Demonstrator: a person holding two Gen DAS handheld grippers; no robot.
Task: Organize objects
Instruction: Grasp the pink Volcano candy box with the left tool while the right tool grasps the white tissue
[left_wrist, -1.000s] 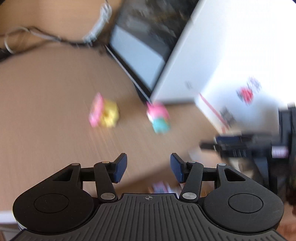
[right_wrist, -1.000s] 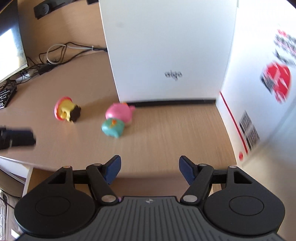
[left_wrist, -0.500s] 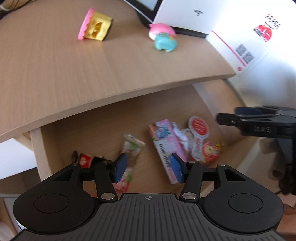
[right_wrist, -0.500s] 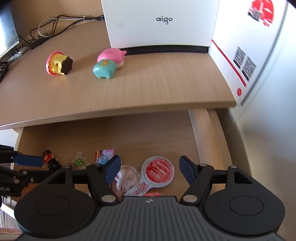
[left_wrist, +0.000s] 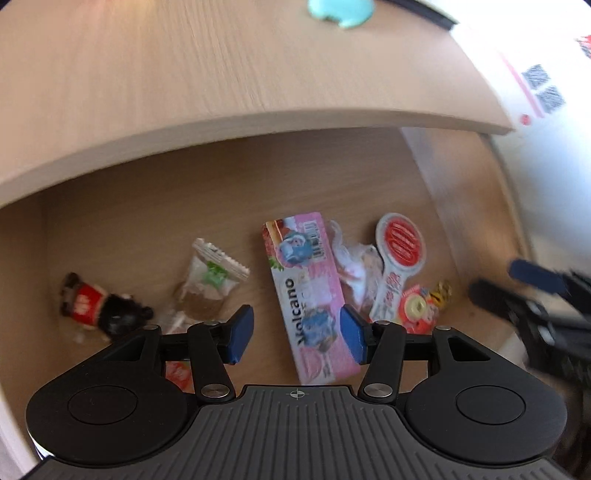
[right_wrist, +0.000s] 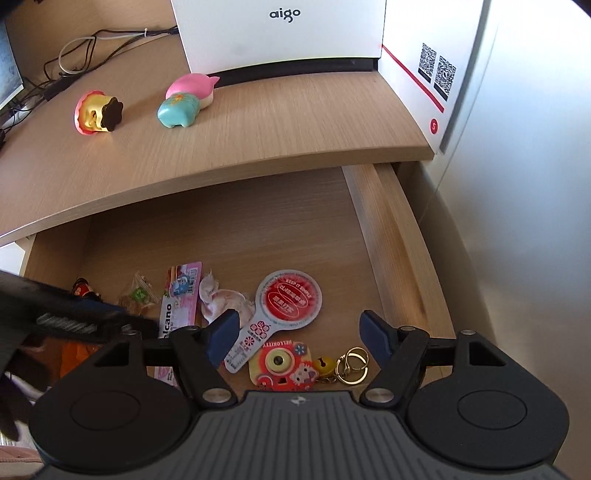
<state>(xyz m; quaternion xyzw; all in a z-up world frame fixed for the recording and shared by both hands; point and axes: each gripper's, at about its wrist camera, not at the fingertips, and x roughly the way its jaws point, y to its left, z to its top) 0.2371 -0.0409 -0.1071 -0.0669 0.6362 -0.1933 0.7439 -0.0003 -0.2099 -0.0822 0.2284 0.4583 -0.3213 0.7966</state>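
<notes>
An open wooden drawer (right_wrist: 391, 236) under the desk holds small items. A pink Volcano box (left_wrist: 310, 295) lies below my open left gripper (left_wrist: 297, 334), whose blue pads hover over its lower half without touching. Beside it are a clear snack packet (left_wrist: 210, 275), a small dark bottle with a red label (left_wrist: 92, 306), a red round paddle (right_wrist: 284, 306) and a Hello Kitty camera charm with key rings (right_wrist: 284, 365). My right gripper (right_wrist: 299, 336) stands open above the paddle and charm, empty. On the desk lie a pink-and-teal toy (right_wrist: 184, 99) and a pink-yellow toy (right_wrist: 96, 112).
A white aigo box (right_wrist: 280, 33) and a white carton with QR codes (right_wrist: 432, 66) stand at the back of the desk (right_wrist: 258, 129). Cables (right_wrist: 85, 51) lie at the far left. The drawer's back half is bare wood. The left gripper's body (right_wrist: 66, 314) shows at the right wrist view's left.
Both grippers tilted down and sank from the desk top toward the open drawer. The left one came closer over the pink box; the drawer's items now fill both views.
</notes>
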